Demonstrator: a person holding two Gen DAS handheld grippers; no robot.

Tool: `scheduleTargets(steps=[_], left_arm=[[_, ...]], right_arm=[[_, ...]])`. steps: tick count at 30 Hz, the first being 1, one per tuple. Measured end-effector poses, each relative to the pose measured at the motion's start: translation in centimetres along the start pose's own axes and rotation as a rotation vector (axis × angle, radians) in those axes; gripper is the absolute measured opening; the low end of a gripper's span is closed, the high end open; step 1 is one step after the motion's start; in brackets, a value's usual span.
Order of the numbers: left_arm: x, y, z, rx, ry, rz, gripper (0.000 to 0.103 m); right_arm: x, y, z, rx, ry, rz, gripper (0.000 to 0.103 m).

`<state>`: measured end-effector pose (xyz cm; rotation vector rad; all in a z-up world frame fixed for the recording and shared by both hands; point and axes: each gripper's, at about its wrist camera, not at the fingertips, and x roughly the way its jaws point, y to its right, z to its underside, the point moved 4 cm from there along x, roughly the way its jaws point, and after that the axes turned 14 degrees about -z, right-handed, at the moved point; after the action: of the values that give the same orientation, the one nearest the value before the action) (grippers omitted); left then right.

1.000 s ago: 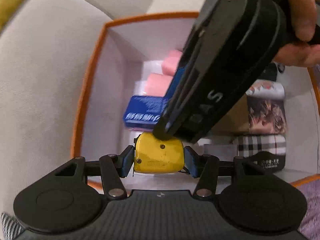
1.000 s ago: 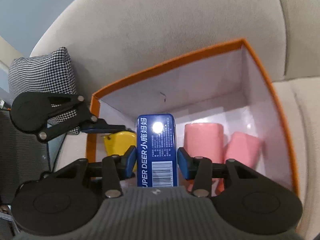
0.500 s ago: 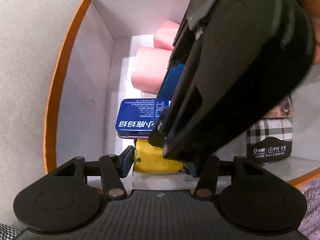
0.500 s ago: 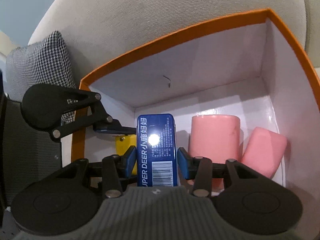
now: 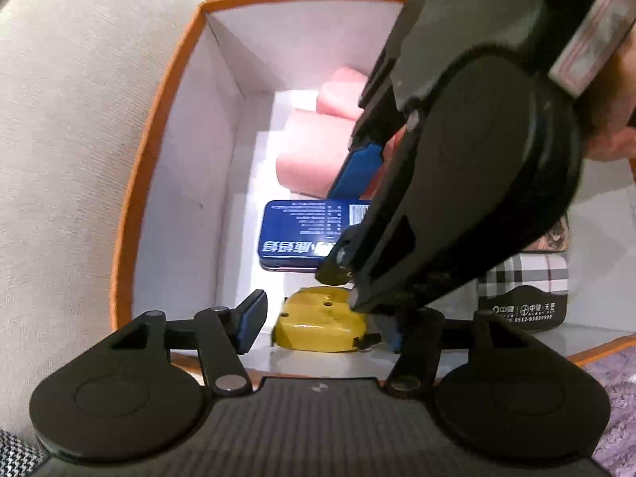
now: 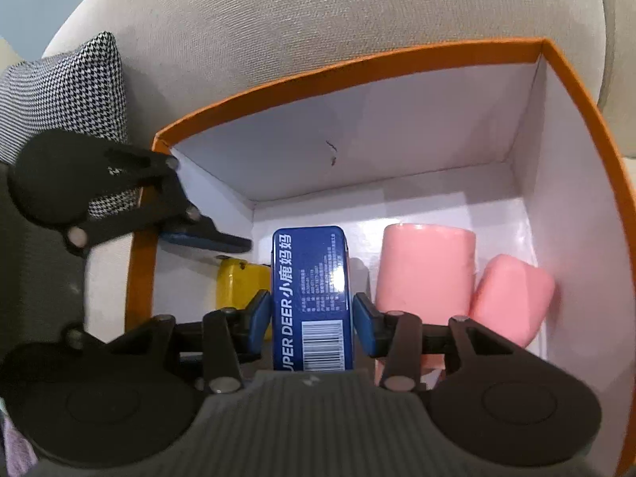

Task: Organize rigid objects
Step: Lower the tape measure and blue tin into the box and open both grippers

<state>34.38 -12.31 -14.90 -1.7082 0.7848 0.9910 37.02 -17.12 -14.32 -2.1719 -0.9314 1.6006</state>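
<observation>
Our left tool (image 5: 318,324) has just been opening its jaws, which now stand apart around the yellow tape measure (image 5: 320,324) on the floor of the orange-rimmed box (image 6: 357,67), the left pad clear of it. Our right tool (image 6: 312,316) is clamped on the upright blue tin (image 6: 312,290), low inside the box, just beyond the tape measure, beside two pink rolls (image 6: 425,274). A plaid box (image 5: 528,278) lies further along, and the box sits against a beige cushion (image 6: 318,20).
</observation>
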Motion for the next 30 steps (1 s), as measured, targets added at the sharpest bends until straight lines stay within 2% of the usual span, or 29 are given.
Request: scheduleTargets(steps=[3, 10, 13, 16, 19, 22, 30], left_arm=[[0.0, 0.2, 0.6, -0.008, -0.004, -0.01, 0.057], [0.8, 0.9, 0.1, 0.05, -0.038, -0.014, 0.032], [1.3, 1.2, 0.0, 0.033, -0.04, -0.028, 0.031], [0.6, 0.4, 0.2, -0.026, -0.019, -0.03, 0.031], [-0.1, -0.5, 0.6, -0.052, 0.005, -0.065, 0.033], [-0.5, -1.2, 0.8, -0.056, 0.032, -0.081, 0.033], [-0.3, -1.5, 0.9, -0.06, 0.043, -0.098, 0.033]], right_arm=[[-0.1, 0.1, 0.1, -0.004, 0.002, 0.003, 0.047], [-0.2, 0.0, 0.4, -0.029, 0.007, 0.024, 0.047], [-0.4, 0.1, 0.3, -0.026, 0.009, 0.024, 0.047], [-0.4, 0.1, 0.1, -0.033, 0.012, 0.03, 0.047], [-0.2, -0.2, -0.4, -0.06, 0.03, 0.047, 0.047], [0.2, -0.2, -1.2, -0.088, 0.034, 0.063, 0.047], [0.6, -0.2, -2.1, -0.103, 0.026, 0.092, 0.047]])
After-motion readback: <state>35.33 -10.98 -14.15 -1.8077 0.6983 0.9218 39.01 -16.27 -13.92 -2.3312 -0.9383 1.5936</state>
